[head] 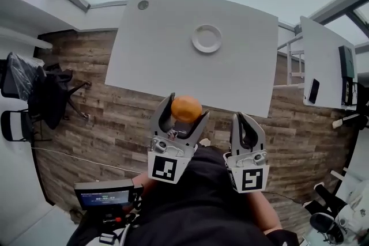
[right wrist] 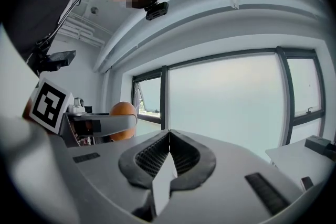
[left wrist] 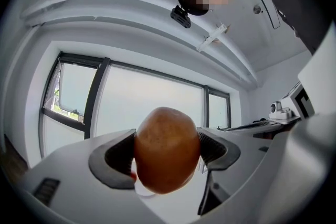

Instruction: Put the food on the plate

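Observation:
An orange-brown rounded piece of food point(head: 185, 108) is clamped between the jaws of my left gripper point(head: 184, 113), held up in the air in front of the near edge of the white table point(head: 155, 60). In the left gripper view the food point(left wrist: 167, 149) fills the gap between both pads. A white round plate point(head: 206, 38) lies empty near the table's middle, well beyond the food. My right gripper point(head: 248, 122) hangs beside the left one, shut with nothing in it; its pads point(right wrist: 169, 157) meet. From the right gripper view the food point(right wrist: 123, 118) shows at the left.
A second white table point(head: 326, 66) at the right carries a dark phone point(head: 313, 90) and a black device point(head: 347, 72). Black office chairs point(head: 40, 92) stand at the left on the wooden floor. A handheld screen point(head: 106, 193) sits low at the left, near my body.

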{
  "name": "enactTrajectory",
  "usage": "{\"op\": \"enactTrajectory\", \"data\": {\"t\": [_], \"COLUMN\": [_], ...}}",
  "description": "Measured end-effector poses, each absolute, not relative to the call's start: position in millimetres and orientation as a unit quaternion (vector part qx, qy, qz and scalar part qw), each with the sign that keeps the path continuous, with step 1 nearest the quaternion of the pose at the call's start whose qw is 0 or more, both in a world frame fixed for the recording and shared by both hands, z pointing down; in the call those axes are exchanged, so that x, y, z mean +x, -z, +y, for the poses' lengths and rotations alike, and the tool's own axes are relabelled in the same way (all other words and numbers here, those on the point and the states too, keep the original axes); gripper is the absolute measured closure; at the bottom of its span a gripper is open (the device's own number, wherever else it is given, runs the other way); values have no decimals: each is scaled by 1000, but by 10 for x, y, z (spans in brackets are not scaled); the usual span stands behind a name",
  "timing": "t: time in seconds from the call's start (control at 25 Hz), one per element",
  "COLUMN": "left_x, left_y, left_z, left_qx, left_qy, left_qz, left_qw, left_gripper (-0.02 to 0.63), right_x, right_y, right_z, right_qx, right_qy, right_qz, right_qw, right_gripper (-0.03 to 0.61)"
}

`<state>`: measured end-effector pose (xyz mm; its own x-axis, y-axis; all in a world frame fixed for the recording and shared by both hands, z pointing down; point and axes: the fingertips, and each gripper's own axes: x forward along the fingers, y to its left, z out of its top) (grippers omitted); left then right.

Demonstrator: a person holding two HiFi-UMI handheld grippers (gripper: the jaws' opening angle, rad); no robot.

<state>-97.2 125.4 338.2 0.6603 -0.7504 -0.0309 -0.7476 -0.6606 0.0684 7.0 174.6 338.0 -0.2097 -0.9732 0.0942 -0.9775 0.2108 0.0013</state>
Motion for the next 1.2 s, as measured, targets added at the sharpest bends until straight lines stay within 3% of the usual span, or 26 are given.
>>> {"op": "enactTrajectory", "data": {"t": [0.28, 1.2], "left_x": [-942, -982], "left_y": [-3349, -3609], "left_z": [707, -145], "left_qx": [918, 903], "left_qy": [30, -28], "left_qz": [-396, -425], "left_qw": [15, 53], "left_gripper": [267, 267], "right_x": [-70, 129], "right_y": [-3104, -3286], "right_z": [1192, 431], "right_qx": [621, 622], "right_qy": [50, -19], "right_qz": [-778, -781], "right_qw": [75, 51], "right_gripper": [571, 571]}}
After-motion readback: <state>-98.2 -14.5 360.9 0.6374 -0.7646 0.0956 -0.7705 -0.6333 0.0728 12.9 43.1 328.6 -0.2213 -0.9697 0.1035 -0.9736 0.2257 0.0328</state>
